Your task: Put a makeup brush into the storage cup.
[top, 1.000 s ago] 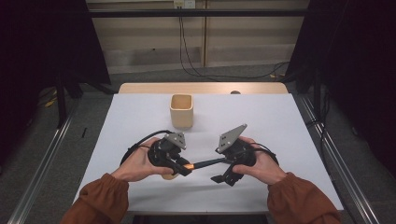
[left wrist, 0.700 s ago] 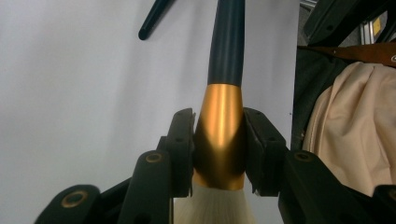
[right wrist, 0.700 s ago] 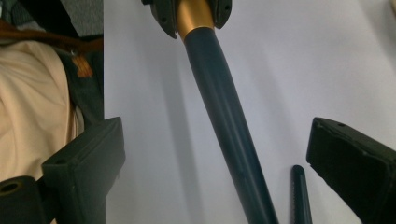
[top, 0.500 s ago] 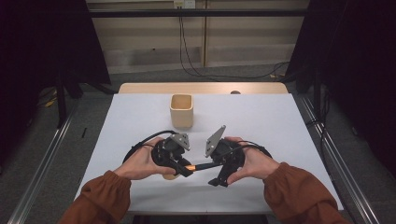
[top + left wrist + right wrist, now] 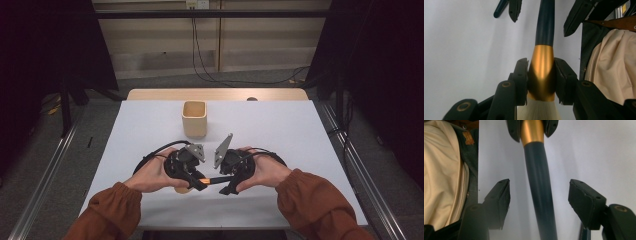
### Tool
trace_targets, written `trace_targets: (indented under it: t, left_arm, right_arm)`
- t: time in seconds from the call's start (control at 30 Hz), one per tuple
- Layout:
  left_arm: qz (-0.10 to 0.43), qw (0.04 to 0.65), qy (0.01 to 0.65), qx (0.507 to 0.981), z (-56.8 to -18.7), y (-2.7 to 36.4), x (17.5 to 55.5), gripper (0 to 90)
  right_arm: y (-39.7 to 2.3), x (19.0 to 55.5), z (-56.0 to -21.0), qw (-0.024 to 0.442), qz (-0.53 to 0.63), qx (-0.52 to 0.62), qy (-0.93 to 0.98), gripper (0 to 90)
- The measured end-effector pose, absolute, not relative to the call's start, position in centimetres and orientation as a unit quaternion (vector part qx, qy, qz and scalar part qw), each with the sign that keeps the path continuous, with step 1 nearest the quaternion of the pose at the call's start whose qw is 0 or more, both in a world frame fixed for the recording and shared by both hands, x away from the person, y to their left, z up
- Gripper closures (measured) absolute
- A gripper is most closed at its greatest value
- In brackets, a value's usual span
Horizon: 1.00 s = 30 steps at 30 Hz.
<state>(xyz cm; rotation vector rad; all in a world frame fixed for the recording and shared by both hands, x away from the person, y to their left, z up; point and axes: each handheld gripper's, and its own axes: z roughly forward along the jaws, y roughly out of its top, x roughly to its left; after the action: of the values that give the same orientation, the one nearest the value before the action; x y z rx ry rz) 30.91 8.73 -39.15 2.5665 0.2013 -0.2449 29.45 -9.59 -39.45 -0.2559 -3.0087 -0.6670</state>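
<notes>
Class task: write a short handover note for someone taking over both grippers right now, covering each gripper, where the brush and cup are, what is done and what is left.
Left gripper: shut on the brush, pads clamped on its gold ferrule, bristles toward the hand.
Right gripper: open; its jaws have just been closing around the dark handle, with gaps on both sides, no contact yet.
Things: the brush is held level between the two grippers above the white table; the wooden cup stands upright behind them, apart from both.
Done: brush picked up, handle lined up between the right jaws.
Left: probably close the right gripper, release the left, then likely carry the brush to the cup.
</notes>
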Motion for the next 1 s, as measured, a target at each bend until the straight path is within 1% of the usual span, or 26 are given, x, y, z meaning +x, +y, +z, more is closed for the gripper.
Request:
trace_targets:
  t: [0.1, 0.43, 0.77, 0.87, 1.0]
  left_arm:
    - [-0.093, 0.275, 0.074, 0.954, -39.27, 8.59, 30.88, 66.1]
    - [-0.094, 0.277, 0.072, 0.954, -39.38, 8.62, 30.97, 66.1]
    - [-0.101, 0.283, 0.073, 0.951, -39.44, 8.61, 30.96, 66.1]
    - [-0.103, 0.282, 0.072, 0.951, -39.44, 8.7, 31.02, 66.1]
    - [-0.099, 0.282, 0.07, 0.952, -39.45, 8.72, 30.99, 66.1]
  right_arm:
    - [-9.54, 29.55, -39.51, 0.027, -0.22, -0.077, -0.972, 45.1]
    - [-9.45, 29.65, -39.37, 0.024, -0.234, -0.076, -0.969, 55.1]
    - [-8.91, 29.61, -39.46, 0.033, -0.243, -0.06, -0.968, 64.4]
    - [-8.92, 29.54, -39.52, 0.037, -0.244, -0.059, -0.967, 72.5]
    - [-8.99, 29.56, -39.59, 0.036, -0.25, -0.055, -0.966, 74.4]
